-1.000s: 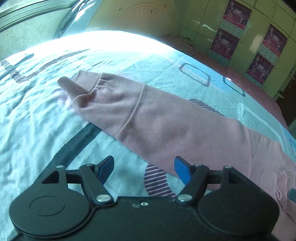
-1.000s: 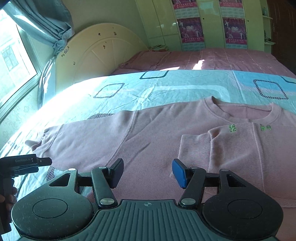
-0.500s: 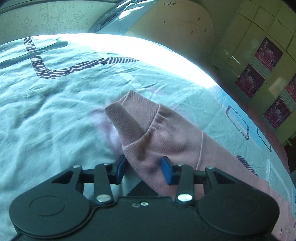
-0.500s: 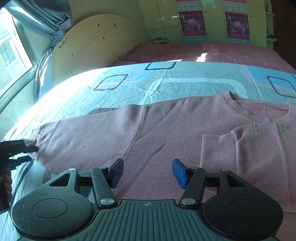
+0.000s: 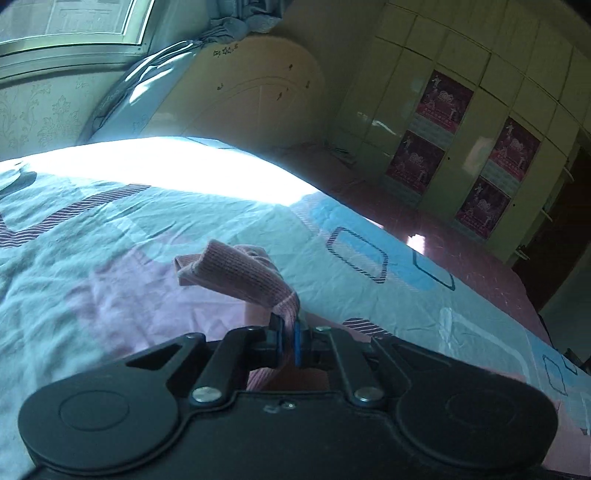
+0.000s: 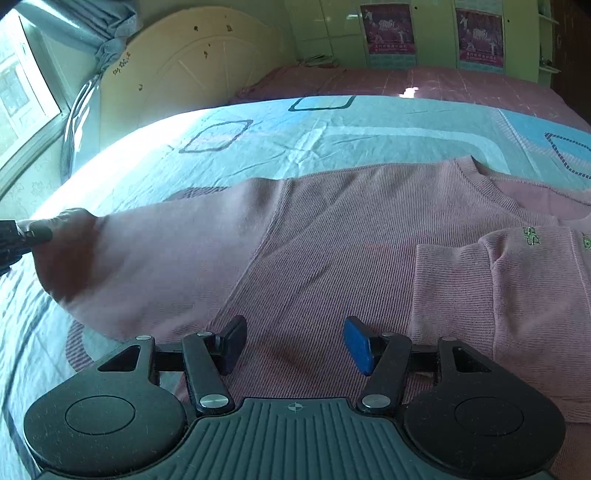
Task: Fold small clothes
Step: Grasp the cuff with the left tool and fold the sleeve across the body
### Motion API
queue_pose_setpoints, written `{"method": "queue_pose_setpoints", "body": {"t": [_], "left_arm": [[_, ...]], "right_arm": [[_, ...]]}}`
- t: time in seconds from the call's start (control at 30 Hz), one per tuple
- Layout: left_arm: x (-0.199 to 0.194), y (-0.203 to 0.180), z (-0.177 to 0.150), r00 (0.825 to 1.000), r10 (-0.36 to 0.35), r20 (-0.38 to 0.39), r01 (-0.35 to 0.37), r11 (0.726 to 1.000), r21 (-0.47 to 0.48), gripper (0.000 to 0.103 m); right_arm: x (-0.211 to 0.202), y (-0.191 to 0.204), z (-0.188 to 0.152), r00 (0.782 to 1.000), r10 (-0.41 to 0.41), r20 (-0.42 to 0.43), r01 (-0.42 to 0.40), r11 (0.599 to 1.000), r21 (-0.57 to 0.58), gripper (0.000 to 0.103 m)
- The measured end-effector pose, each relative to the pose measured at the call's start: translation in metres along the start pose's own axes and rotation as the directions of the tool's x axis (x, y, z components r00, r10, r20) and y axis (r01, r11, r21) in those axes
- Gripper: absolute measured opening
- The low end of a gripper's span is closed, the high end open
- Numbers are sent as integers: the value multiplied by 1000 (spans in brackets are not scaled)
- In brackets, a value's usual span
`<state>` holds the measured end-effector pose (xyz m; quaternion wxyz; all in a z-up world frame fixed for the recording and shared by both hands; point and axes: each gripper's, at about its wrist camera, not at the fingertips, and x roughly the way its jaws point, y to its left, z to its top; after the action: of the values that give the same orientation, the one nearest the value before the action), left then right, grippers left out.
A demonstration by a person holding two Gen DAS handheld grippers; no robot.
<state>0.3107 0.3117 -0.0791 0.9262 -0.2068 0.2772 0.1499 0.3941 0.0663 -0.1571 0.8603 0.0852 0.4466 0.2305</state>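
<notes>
The left gripper (image 5: 288, 341) pinches the cuff (image 5: 240, 275); the soft, light sweater (image 6: 332, 240) should drape. The right gripper (image 6: 293, 345), spread, hovers above its body.

Sweater (image 6: 332, 251) lies on the bedsheet (image 6: 332, 125) – headboard (image 6: 192, 74) behind (wardrobe (image 6: 436, 33) further right)

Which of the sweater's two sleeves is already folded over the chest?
The sleeve lying across the pink sweater's front, near the green embroidery. The other sleeve stretches outward, its cuff pinched by the left gripper.
</notes>
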Motion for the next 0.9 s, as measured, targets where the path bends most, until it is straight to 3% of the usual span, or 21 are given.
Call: {"method": "queue_pose_setpoints", "body": {"t": [0.1,0.17,0.3,0.4,0.5,0.6,0.67,0.73,0.83,0.9], "left_arm": [[-12,-57,-6,992,-129,-12,130,987,98,6],[-15,-95,-17,975,-219,-50,224,964,145,6],[-8,-171,-55,919,-362,-158,389,899,203,6],[9,-216,-92,878,-401,-263,462,853,241,6],[27,-241,-129,857,-366,-364,479,825,299,15],[26,-243,-151,884,-297,-362,433,814,388,33],[14,-239,-152,904,-282,-320,402,813,421,66],[3,-229,-146,930,-264,-256,357,815,456,69],[-3,-215,-138,946,-225,-235,313,827,467,69],[-6,-199,-132,962,-173,-211,254,851,460,69]], "right_arm": [[-22,-8,4,999,2,46,-2,1000,14,59],[-41,-19,4,997,-11,80,9,1000,24,59],[-72,-54,2,991,-57,123,46,995,88,59],[-91,-83,-4,987,-96,131,78,988,135,59],[-101,-104,-13,990,-97,105,78,983,167,59],[-108,-114,-19,992,-80,100,61,981,184,59],[-109,-115,-20,993,-60,103,39,980,196,59],[-108,-114,-19,994,-32,105,9,978,208,59],[-101,-106,-16,995,2,105,-23,981,195,59],[-95,-96,-13,995,16,97,-32,985,168,59]]}}
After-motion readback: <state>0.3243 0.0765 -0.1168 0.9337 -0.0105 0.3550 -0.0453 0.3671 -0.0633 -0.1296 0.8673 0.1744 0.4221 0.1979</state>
